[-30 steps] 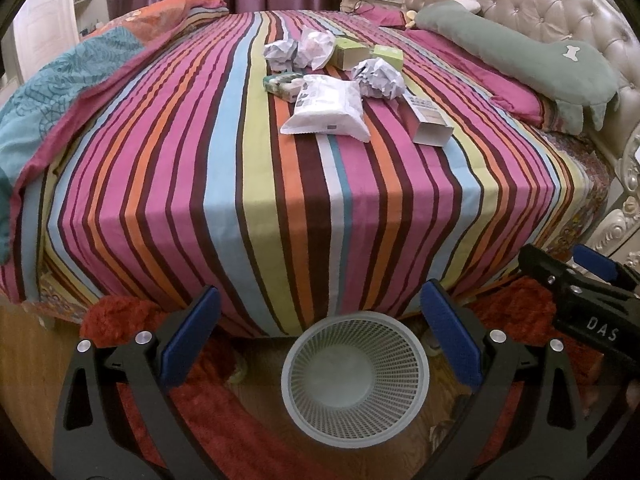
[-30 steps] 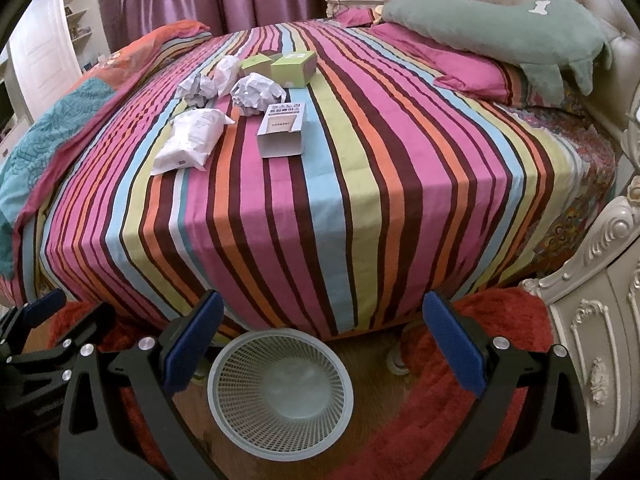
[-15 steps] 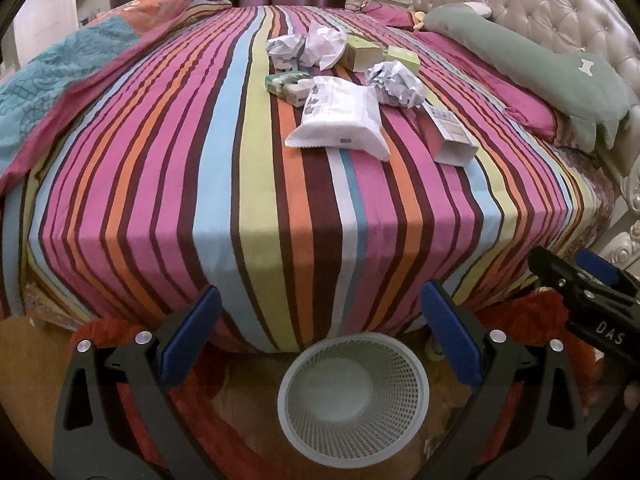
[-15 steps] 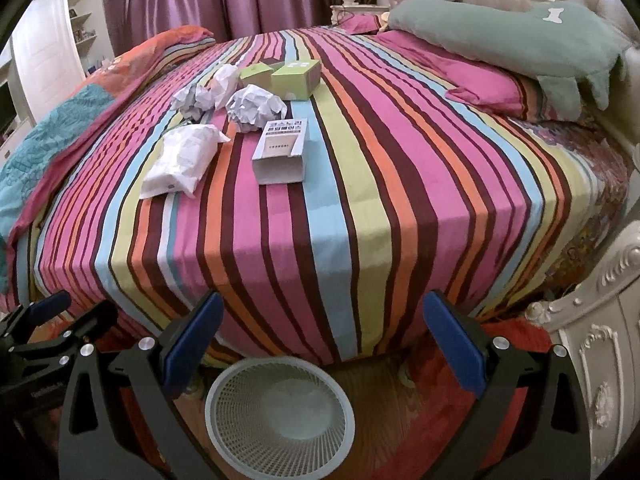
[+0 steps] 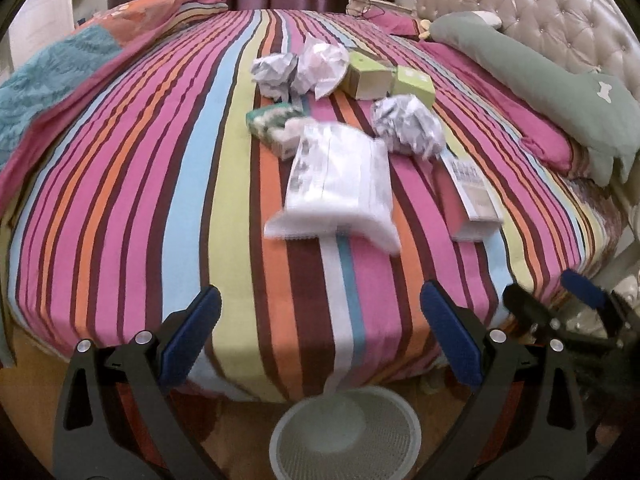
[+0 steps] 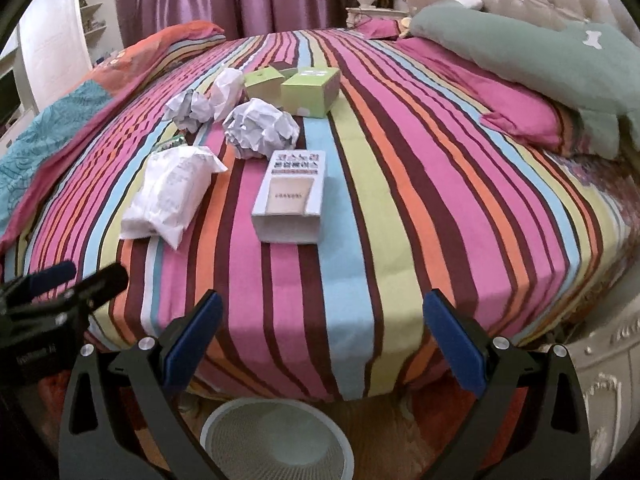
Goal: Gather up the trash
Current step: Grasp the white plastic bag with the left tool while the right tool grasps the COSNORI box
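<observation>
Reaching is the step you look to be in: both claws hang at the foot of the striped bed (image 5: 160, 184), nothing yet collected. Your left claw (image 5: 318, 344) stands spread wide with nothing between its blue pads, and your right claw (image 6: 322, 346) is likewise spread and empty.

All the trash lies on the bed, in the upper middle of both views. Nearest in the left wrist view is the white crinkled plastic bag (image 5: 340, 184), centre frame. Just right of it lies the white flat cardboard box with printed text (image 5: 470, 192), which sits centre frame in the right wrist view (image 6: 290, 200). Behind them are a grey-white crumpled paper ball (image 5: 408, 126), two more white crumpled paper wads (image 5: 300, 68), a small green-and-white packet (image 5: 276, 126) and two light green cardboard boxes (image 6: 298, 86), bunched close together, some touching.

The white mesh plastic wastebasket (image 5: 346, 432) stands on the floor at the bottom middle of both frames, below the bed's edge, and it appears empty.

Next, I judge, you carry each claw forward over the bed: the left lines up with the plastic bag, the right with the flat box. The bag is soft and may slump, so pinch a bunched fold. Take the box across its narrow sides, then bring each down to the basket.
</observation>
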### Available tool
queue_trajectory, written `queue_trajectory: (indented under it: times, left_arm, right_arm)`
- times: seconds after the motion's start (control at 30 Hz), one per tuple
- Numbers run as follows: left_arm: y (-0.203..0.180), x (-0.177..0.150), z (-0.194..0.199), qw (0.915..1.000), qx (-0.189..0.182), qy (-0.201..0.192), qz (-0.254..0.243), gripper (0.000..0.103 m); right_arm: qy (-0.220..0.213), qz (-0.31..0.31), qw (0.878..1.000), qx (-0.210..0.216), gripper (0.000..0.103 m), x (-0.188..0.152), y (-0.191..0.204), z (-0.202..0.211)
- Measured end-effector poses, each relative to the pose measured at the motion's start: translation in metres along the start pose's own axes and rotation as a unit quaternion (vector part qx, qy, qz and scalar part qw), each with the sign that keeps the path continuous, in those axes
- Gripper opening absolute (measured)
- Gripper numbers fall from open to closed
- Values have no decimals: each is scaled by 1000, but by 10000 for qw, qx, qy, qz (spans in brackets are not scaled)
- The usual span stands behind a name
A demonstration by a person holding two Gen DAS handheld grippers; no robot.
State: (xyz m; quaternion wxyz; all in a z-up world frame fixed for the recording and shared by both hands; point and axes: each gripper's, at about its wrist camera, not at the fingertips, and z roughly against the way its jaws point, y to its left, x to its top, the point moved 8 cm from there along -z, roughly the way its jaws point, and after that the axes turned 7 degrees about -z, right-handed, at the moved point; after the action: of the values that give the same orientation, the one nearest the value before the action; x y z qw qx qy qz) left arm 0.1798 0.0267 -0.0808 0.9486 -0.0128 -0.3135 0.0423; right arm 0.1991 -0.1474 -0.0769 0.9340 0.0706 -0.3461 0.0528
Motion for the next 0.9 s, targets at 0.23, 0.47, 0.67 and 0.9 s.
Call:
queue_trajectory:
  times: [0.23, 0.47, 0.67, 0.9]
  left_arm:
    - [6, 39, -22, 9996, -188, -2, 219, 97]
    - [2, 59, -51, 9992, -236, 237, 209, 97]
    - [0, 64, -72, 9986, -167, 454, 223, 97]
    - [1, 62, -87, 9977, -197, 636, 151, 77]
  right_arm:
    - [-120, 245, 9996, 63, 95, 24, 10, -17]
    - [-33, 527, 9984, 222, 95, 33, 25, -36]
    - [48, 682, 9974, 225, 95, 40, 33, -56]
    - [130, 640, 9977, 176, 83, 51, 30, -75]
